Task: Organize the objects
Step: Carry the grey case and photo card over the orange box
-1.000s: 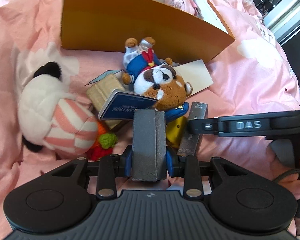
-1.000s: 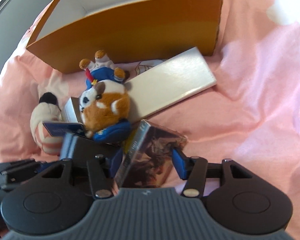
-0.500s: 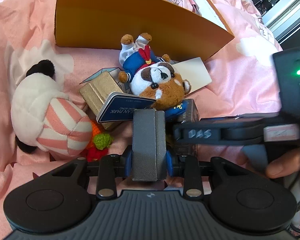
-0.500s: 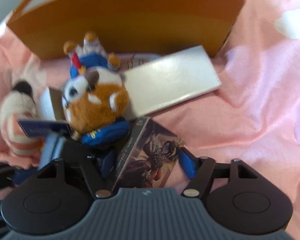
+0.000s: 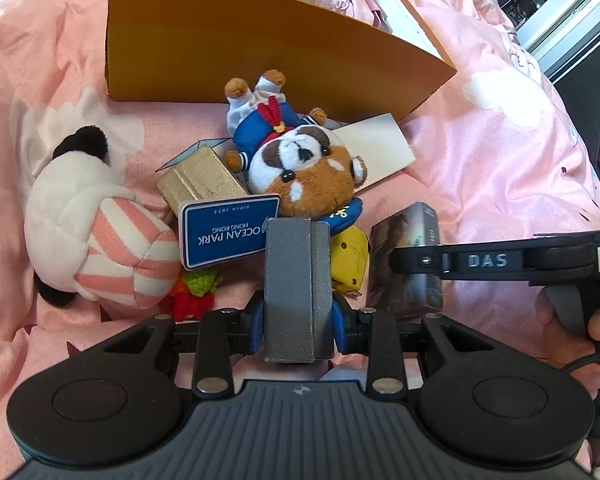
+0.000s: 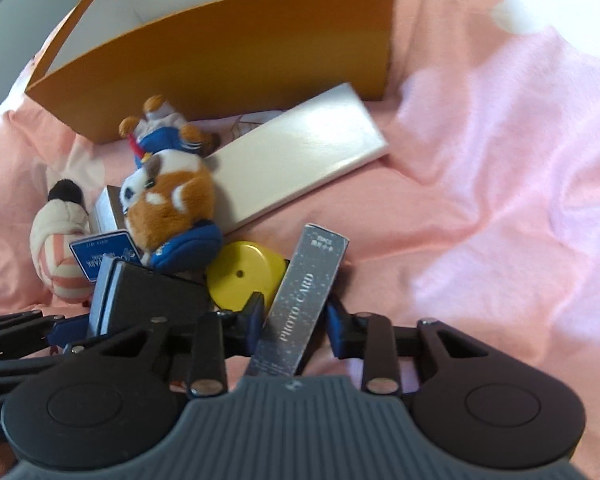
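Observation:
My left gripper (image 5: 298, 314) is shut on a grey case (image 5: 296, 272) and hangs over the pile on the pink bedspread. Beside it, my right gripper (image 6: 296, 316) has its jaws closing on a dark photo card box (image 6: 304, 292). The box stands on its narrow edge with both blue pads against its sides, and it also shows upright in the left wrist view (image 5: 404, 240). A red panda plush (image 5: 300, 168) in a blue sailor suit lies just beyond both grippers. The open orange box (image 5: 260, 52) stands behind the pile.
A white and pink striped plush (image 5: 100, 220), a gold box (image 5: 200, 176), a blue Ocean Park card (image 5: 228, 232) and a red and green knit toy (image 5: 196, 288) lie left. A yellow round item (image 6: 244, 272) and a flat white box (image 6: 300, 160) lie nearby. A person's hand (image 5: 580, 320) holds the right gripper.
The right gripper's jaws widened, then closed in on the photo card box, which turned from lying tilted to standing on its narrow edge, uncovering the yellow item. The left gripper stayed put.

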`<state>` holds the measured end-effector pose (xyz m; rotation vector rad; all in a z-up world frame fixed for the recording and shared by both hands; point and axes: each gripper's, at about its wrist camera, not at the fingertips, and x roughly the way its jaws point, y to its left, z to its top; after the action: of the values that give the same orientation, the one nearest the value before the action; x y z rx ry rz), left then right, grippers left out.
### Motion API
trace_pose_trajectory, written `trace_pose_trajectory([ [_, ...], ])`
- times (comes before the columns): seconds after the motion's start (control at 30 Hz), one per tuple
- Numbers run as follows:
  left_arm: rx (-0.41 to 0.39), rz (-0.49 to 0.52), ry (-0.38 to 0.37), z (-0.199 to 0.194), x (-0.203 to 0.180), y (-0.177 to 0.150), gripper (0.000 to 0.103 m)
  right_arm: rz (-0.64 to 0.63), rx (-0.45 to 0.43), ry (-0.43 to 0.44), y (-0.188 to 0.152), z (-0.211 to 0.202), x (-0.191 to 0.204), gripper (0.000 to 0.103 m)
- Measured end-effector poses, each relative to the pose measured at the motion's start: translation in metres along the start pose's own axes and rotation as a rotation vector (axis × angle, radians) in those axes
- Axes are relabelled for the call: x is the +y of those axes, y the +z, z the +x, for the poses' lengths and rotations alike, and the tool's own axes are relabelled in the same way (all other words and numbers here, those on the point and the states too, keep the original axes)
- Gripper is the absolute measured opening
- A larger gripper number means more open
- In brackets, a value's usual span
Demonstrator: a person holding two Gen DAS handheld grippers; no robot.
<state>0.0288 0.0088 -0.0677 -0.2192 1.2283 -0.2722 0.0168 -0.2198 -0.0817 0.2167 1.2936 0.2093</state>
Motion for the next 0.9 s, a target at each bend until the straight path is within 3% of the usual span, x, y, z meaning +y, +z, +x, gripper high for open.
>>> trace_pose_trajectory([
  [0.23, -0.028, 0.005, 0.003, -0.010, -0.004, -0.004, 0.037, 0.031, -0.030, 0.075, -0.003, -0.010, -0.015, 0.027],
  [0.43, -0.095, 0.020, -0.027, -0.042, -0.010, -0.003, 0.037, -0.042, -0.134, 0.079, 0.000, -0.046, -0.009, 0.024],
  [0.67, -0.254, 0.065, -0.060, -0.080, -0.028, 0.018, 0.037, -0.128, -0.275, 0.088, 0.016, -0.090, 0.008, 0.024],
  [0.9, -0.390, 0.067, -0.017, -0.092, -0.040, 0.057, 0.037, -0.220, -0.402, 0.086, 0.046, -0.116, 0.027, 0.024],
])
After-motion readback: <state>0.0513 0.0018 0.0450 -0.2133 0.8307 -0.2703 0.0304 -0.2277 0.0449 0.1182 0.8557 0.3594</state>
